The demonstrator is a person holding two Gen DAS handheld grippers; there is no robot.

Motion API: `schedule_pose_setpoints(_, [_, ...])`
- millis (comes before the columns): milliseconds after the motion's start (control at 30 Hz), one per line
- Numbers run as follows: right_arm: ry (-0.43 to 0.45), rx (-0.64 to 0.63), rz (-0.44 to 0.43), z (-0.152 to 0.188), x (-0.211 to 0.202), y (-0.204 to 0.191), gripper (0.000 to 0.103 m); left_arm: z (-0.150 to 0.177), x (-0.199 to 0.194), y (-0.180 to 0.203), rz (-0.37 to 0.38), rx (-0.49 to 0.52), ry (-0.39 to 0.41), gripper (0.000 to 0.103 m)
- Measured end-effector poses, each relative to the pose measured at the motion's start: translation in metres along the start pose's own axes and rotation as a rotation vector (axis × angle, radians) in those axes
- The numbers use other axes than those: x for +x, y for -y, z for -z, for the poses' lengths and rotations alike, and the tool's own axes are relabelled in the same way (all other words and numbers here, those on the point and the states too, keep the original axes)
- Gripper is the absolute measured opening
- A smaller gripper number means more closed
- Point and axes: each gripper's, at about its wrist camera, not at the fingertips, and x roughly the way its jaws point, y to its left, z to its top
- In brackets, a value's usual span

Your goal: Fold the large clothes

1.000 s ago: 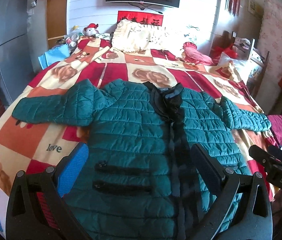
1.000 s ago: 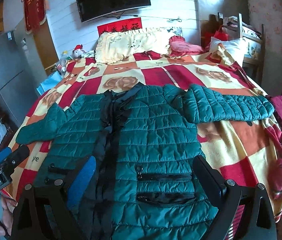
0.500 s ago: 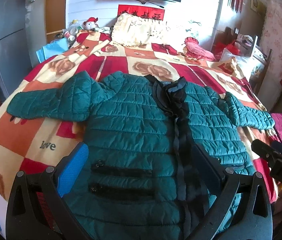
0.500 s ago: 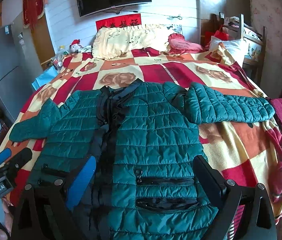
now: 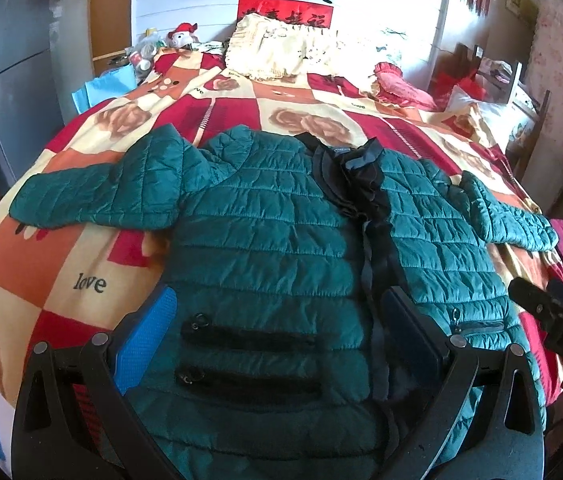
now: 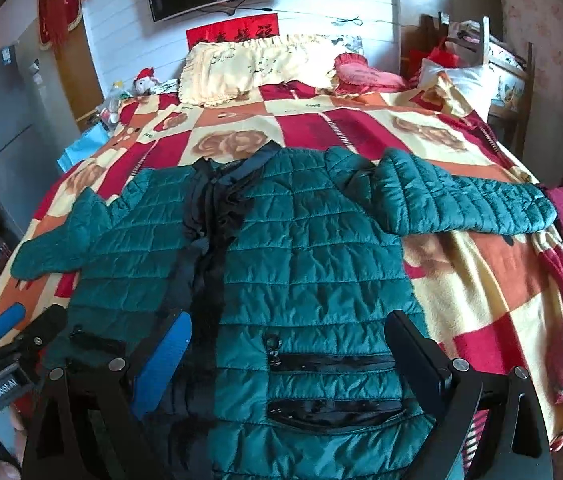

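Left wrist view shows your left tongs (image 5: 277, 336) spread wide and empty above the hem of the green quilted jacket (image 5: 281, 248). Your right tongs (image 6: 287, 354), equally wide and empty, hover over its other half, sleeves stretching out to either side on the bed (image 6: 481, 292)

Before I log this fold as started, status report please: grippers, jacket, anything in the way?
Left gripper open, empty, over hem. Right gripper open, empty, over hem. Green quilted jacket flat, front up, sleeves spread, unfolded. Nothing on it.
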Motion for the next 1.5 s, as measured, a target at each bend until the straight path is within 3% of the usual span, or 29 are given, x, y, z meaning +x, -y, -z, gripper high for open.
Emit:
schedule_pose_setpoints(567, [-0.046,0.054,-0.038,0.019,0.03,0.01,0.097,-0.001,0.0,0.01,-0.017,0.029,-0.017,0.103])
schedule_pose_setpoints(767, [-0.049,0.06,-0.042,0.023,0.036,0.013,0.097,0.0,0.005,0.021,-0.043,0.08,-0.027,0.103])
schedule_pose_setpoints(1500, [-0.094,-0.013,0.018,0.004,0.049,-0.002,0.097,0.0,0.036,0.002,0.011,-0.022,-0.015,0.103])
